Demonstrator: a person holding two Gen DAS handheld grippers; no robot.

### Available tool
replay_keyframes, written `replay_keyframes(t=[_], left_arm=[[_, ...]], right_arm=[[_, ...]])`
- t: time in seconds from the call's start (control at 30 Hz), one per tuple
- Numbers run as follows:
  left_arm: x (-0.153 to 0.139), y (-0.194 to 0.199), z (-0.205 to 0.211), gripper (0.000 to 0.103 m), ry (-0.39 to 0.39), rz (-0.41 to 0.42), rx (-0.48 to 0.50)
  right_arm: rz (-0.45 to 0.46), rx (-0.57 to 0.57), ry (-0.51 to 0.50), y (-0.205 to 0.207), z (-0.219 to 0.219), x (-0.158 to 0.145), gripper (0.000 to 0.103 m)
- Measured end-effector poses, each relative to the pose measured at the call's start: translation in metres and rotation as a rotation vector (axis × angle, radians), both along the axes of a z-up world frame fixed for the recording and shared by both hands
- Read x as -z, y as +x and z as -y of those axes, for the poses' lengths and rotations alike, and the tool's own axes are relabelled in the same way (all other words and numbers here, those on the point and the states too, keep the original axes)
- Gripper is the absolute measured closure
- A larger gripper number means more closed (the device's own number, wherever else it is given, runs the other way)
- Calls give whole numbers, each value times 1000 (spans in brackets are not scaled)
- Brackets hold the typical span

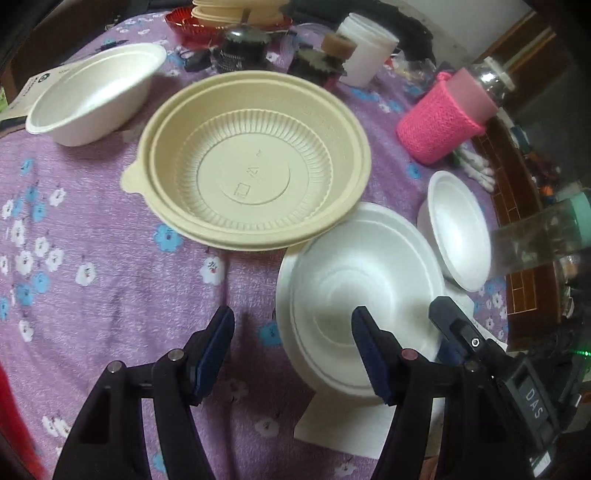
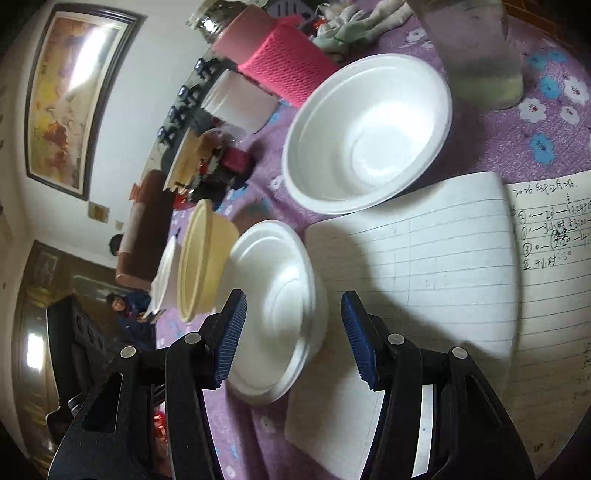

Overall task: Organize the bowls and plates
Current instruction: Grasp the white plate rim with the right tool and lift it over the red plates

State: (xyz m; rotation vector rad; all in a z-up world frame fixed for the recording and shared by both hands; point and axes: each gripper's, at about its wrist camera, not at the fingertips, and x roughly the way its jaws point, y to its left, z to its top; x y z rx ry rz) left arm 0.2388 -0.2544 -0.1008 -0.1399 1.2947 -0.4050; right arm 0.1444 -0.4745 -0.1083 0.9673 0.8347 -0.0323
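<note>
A large beige plastic bowl [image 1: 255,162] stands in the middle of the purple floral tablecloth. A white foam bowl [image 1: 362,291] sits to its right, partly on a sheet of paper. A smaller white bowl [image 1: 460,229] stands further right, and a white oval bowl [image 1: 96,92] at far left. My left gripper [image 1: 293,354] is open, its right finger over the foam bowl's near rim. My right gripper [image 2: 293,332] is open around the near rim of that foam bowl [image 2: 273,302]. The smaller white bowl [image 2: 369,133] and the beige bowl [image 2: 203,258] also show there.
A pink knitted bottle [image 1: 447,114], a white cup [image 1: 369,48], dark jars [image 1: 240,48] and a red bowl [image 1: 192,26] crowd the far side. Lined notebook pages [image 2: 443,266] lie under the right gripper. A glass jar [image 2: 476,51] stands beyond. The right gripper's body [image 1: 491,354] shows in the left wrist view.
</note>
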Motion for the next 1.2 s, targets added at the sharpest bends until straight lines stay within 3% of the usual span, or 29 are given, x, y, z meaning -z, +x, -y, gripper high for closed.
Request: replay_keyframes(t=[0.1,0.2,0.27,0.3,0.37,0.4,0.57,0.87,1.07,1.2], left_arm=[[2,1,4,39,19,24,10],[5,1,13,62,33,24,40],[7,1,16,70,27,15,56],[9,0,18,74,35,17,63],[12,-1,19,82,49,24,62],[13,1,19,90,45,25,55],[6,-5,13,91,24,49,67],[-26,-58,-31,91,39,118,89],[-49,-100,-114,90,57,200,-7],[-68,-117,-195,90,97,271,-156]], right_arm=[[1,13,-10,2,2,4,49],[2,4,-18,5,1,8,49],[0,-5,-27,6,-1,8,53],[2,-3,-44,7,-1,8,57],[-7,-11,-80,13,-4,8,88],[-17,-13,-88,13,-5,9,89],[-9,2,-82,7,-2,9,94],[40,-51,-220,-41,-45,-31,95],[87,-188,-249,-57,-117,-54,95],[140,-357,-241,-47,-194,-69,94]])
